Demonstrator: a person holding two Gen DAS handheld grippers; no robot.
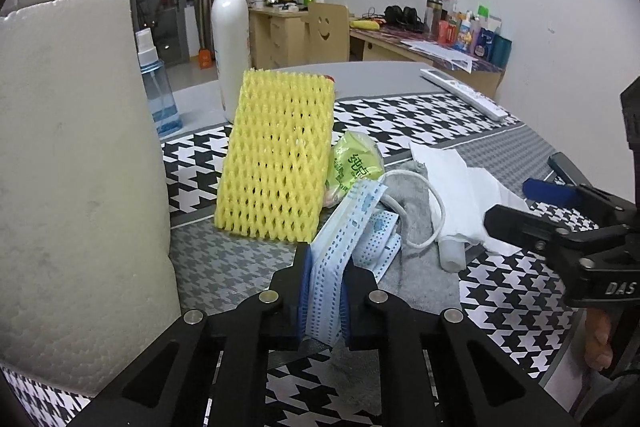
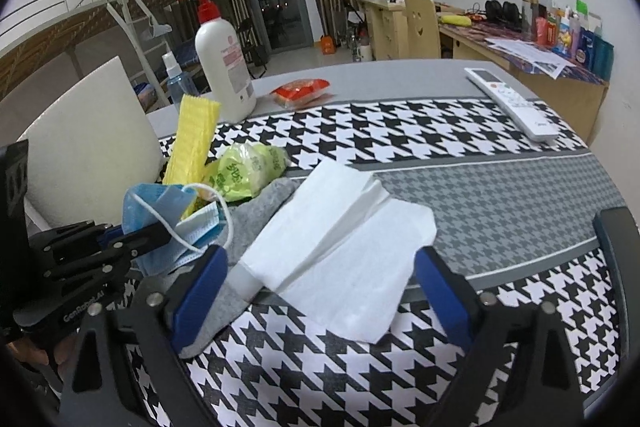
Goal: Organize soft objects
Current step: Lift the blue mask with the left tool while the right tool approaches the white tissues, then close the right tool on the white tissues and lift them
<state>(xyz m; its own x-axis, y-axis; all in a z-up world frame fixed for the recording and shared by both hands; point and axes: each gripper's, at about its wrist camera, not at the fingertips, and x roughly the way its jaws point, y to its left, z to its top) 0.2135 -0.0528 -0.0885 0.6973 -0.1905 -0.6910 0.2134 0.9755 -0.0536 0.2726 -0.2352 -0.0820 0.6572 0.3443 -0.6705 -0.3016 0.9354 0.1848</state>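
The left gripper [image 1: 324, 291] is pinching a blue face mask [image 1: 344, 239] tight between its blue pads. Just ahead of it a yellow foam net [image 1: 276, 155] is standing up. The right gripper [image 2: 320, 291], marked "DAS" on its side, is gaping wide around white tissues [image 2: 344, 251] lying on a grey sock [image 2: 256, 215]. A green packet [image 2: 244, 171] with print too small to read is sitting farther ahead.

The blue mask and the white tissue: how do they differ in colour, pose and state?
The mask is blue and crumpled; the tissue is white and folded flat. The mask is pinched in the left gripper, while the tissue lies on the cloth between the open fingers of the right gripper, ungripped. The mask has a white ear loop; the tissue has none. Both are thin and soft.
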